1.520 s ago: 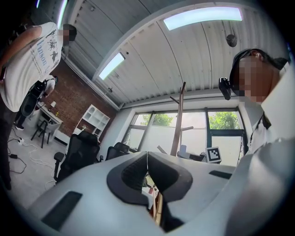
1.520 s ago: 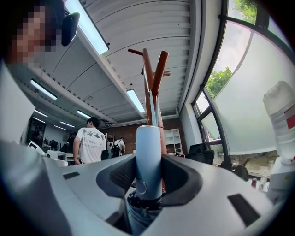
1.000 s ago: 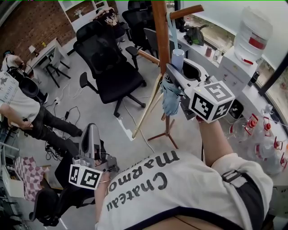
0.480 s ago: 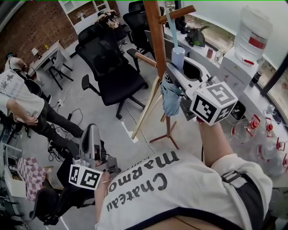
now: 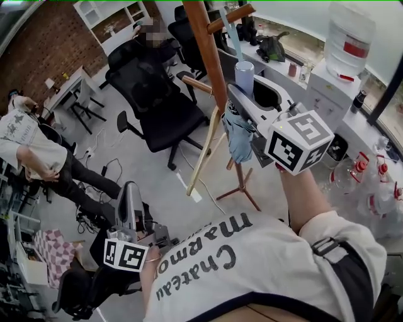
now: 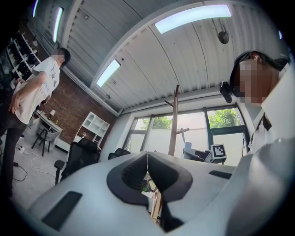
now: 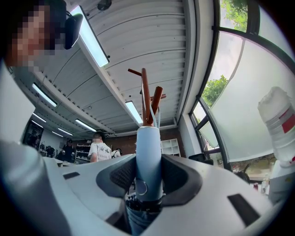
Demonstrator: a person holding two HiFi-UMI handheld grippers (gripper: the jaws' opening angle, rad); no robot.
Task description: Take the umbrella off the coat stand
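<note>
The folded blue umbrella (image 5: 238,135) hangs against the wooden coat stand (image 5: 203,44), its strap (image 5: 230,28) running up to an upper peg (image 5: 234,14), while we clamp its pale handle (image 7: 148,156) between the jaws of our right gripper (image 5: 242,100). Our left gripper (image 5: 129,192), held low at our side, has its jaws pressed together on nothing. Black office chairs (image 5: 154,94) stand beyond the stand.

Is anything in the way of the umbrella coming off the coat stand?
Yes. The right gripper is shut on the umbrella, but its strap seems looped over an upward-slanting peg of the coat stand. That peg blocks a straight pull; the strap must slide up over its tip.
</note>
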